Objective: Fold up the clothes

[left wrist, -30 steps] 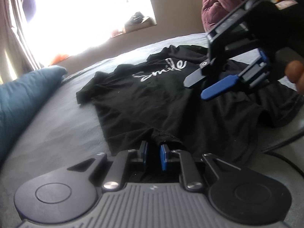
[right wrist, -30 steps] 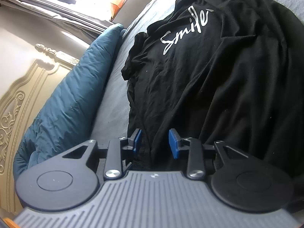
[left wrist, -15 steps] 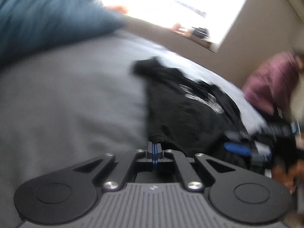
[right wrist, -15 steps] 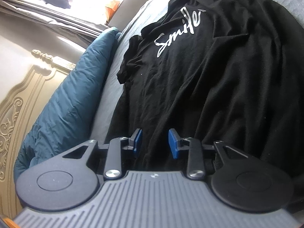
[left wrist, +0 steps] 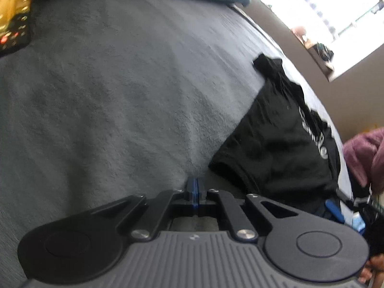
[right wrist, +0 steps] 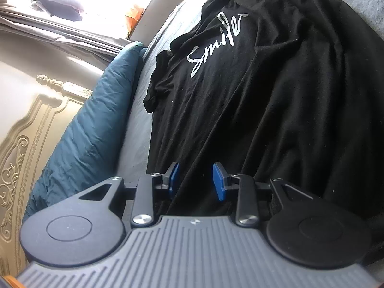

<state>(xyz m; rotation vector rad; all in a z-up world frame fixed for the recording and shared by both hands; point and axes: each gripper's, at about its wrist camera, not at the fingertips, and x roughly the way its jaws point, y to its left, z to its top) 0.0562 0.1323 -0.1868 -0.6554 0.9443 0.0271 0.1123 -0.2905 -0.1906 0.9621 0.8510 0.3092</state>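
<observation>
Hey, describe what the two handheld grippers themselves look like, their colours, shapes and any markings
Both match: the left gripper and right gripper each have a grey ribbed body with a small white mark at its front edge, two round black discs at the sides, black linkage arms with silver screws, and flat blue pads on the fingers. No cables or sleeves show.

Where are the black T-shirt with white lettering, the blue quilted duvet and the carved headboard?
Black T-shirt with white lettering (right wrist: 276,100): right wrist view, chest.
Blue quilted duvet (right wrist: 96,115): right wrist view, middle.
Carved headboard (right wrist: 21,144): right wrist view, moulding.
</observation>
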